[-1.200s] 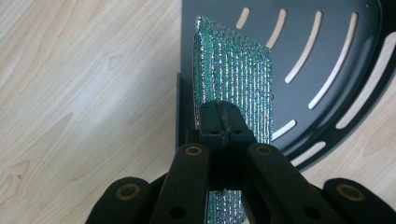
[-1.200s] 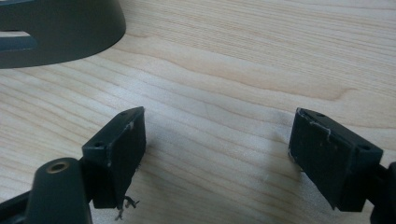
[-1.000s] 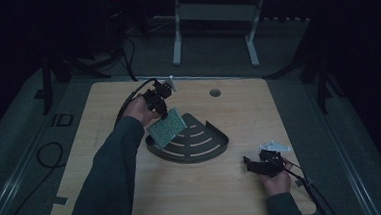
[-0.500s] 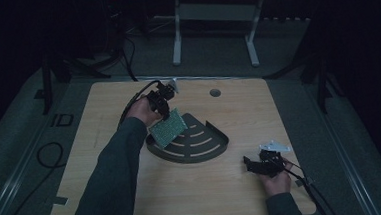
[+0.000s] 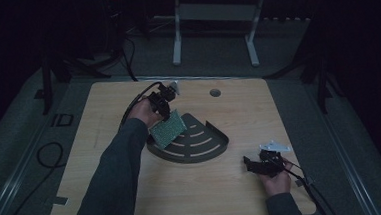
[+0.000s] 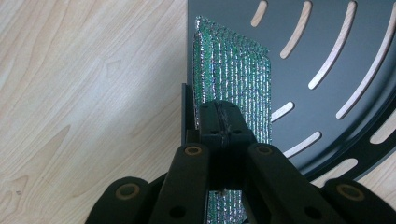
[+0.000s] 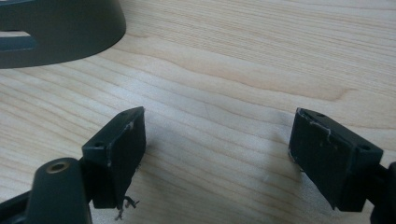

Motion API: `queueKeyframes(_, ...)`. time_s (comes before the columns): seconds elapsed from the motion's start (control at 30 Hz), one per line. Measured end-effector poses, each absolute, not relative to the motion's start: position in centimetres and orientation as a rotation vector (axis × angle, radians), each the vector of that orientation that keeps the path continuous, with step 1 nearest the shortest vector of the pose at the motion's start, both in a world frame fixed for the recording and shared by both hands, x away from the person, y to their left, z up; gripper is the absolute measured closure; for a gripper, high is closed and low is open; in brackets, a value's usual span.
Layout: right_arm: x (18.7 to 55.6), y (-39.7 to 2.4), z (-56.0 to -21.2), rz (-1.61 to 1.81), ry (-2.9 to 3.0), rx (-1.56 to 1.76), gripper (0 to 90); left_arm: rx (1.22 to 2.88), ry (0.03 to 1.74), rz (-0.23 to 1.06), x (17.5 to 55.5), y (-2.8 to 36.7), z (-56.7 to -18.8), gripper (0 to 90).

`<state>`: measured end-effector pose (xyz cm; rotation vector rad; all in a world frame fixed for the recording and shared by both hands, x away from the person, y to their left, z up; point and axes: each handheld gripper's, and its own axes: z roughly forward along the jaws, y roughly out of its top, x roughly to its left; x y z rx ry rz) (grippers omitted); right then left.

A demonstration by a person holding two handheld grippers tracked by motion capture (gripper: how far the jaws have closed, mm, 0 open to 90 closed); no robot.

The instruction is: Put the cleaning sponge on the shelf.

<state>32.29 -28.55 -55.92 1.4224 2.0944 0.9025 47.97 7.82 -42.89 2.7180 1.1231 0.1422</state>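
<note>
A green perforated circuit board [image 5: 168,129] [image 6: 233,79] hangs tilted over the left edge of a dark quarter-round slotted rack [image 5: 195,139] [image 6: 327,60]. My left gripper [image 5: 161,103] [image 6: 222,126] is shut on the board's upper edge, jaws pressed together on it. In the high view my right gripper [image 5: 249,164] rests on the table near the front right. In its own view the right gripper [image 7: 217,149] stands open over bare wood, nothing between the jaws, with the rack's curved wall [image 7: 56,28] at upper left.
The wooden table [image 5: 108,192] has a round hole [image 5: 215,92] near its far edge. A grey three-cornered plate [image 5: 275,146] tops the right gripper. Cables [image 5: 135,98] trail from both grippers. A white frame stand [image 5: 213,16] sits on the floor beyond the table.
The left gripper and the board have shifted slightly, the board staying over the rack's left part. The right gripper has not moved.
</note>
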Motion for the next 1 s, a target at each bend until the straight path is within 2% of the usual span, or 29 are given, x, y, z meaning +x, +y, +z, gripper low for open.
queueKeyframes(1.0,32.3,-28.6,-55.9,0.903,2.094,1.422,18.4,2.781,1.125,0.137,47.9,7.8,-44.5,89.4)
